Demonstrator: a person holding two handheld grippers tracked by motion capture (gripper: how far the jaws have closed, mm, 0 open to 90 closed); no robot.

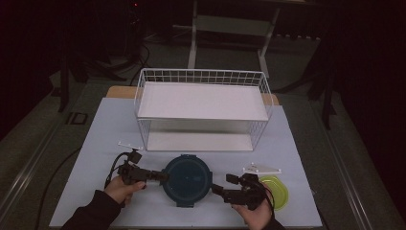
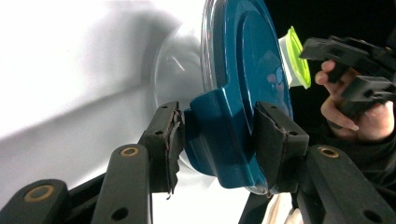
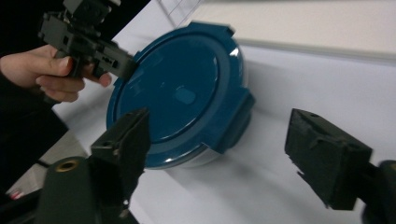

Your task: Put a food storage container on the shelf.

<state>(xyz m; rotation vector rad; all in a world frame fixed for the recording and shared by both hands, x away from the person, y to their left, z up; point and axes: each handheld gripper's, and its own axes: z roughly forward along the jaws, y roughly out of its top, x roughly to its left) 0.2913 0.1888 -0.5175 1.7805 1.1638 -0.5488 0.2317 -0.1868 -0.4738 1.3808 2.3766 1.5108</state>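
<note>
A round clear container with a dark blue clip-on lid (image 1: 186,179) stands on the white mat near the front edge. My left gripper (image 1: 163,176) reaches in from the left, level with the table. In the left gripper view its pads (image 2: 167,140) press on both sides of a blue latch tab (image 2: 219,135) of the lid (image 2: 243,70). My right gripper (image 1: 215,189) hovers at the container's right front. In the right gripper view it (image 3: 222,135) stands open, with the lid (image 3: 177,93) and one latch tab beyond its tips, untouched.
A white wire rack with a shelf (image 1: 201,103) fills the back half of the mat (image 1: 95,143). A small container with a lime-green lid (image 1: 277,191) sits at the right front, close behind my right hand. The mat's front edge lies just below both hands.
</note>
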